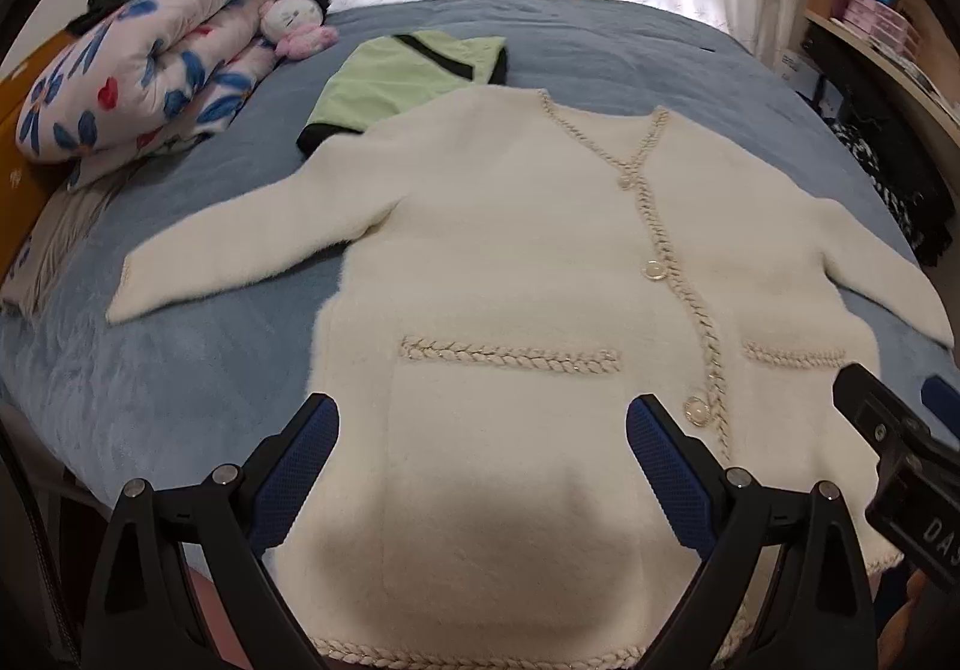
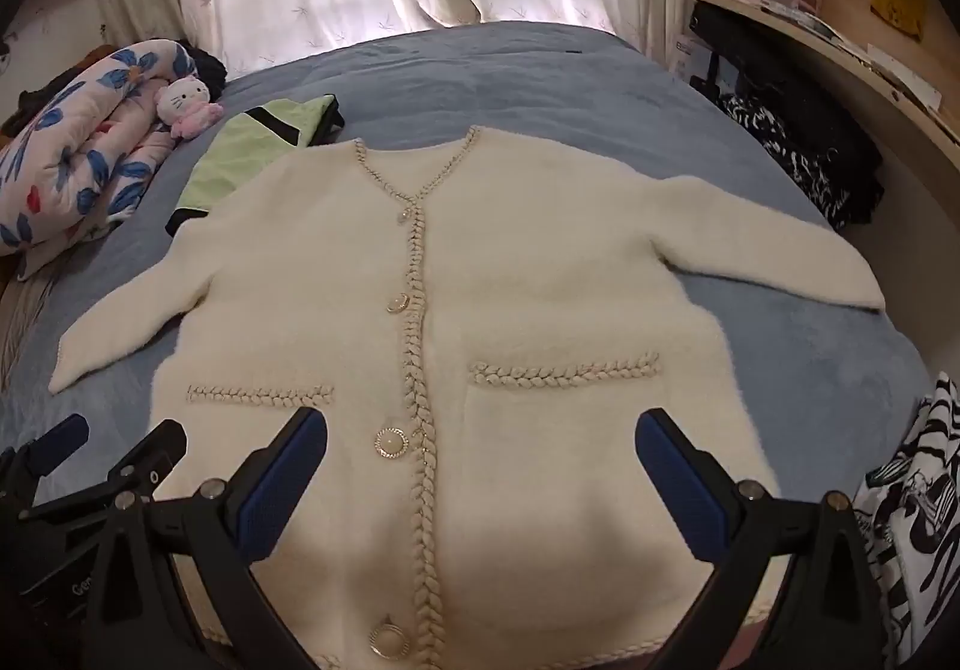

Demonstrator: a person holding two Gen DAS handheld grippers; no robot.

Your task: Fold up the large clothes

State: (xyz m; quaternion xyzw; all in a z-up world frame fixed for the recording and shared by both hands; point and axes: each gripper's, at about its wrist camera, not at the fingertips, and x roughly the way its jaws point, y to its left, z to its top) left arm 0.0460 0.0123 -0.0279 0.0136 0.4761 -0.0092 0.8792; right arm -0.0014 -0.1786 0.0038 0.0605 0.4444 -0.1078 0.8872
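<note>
Blue bed [image 1: 180,400]: one cream cardigan [image 1: 510,250] flat, front up, sleeves out, two braided pockets, four buttons down the front. One green garment [image 1: 414,75] under its shoulder. Left gripper [image 1: 480,430], right gripper [image 2: 480,442]: jaws spread wide over the hem, nothing pinched. Right gripper body reads "DAS".

A cream cardigan [image 1: 510,262] is laid flat and buttoned on the blue bed [image 1: 198,388], sleeves spread to either side. The left gripper [image 1: 483,448] is held above its hem with the fingers [image 1: 300,466] wide apart and nothing between them. A folded green garment [image 1: 402,75] is partly covered by the cardigan's shoulder.
</note>
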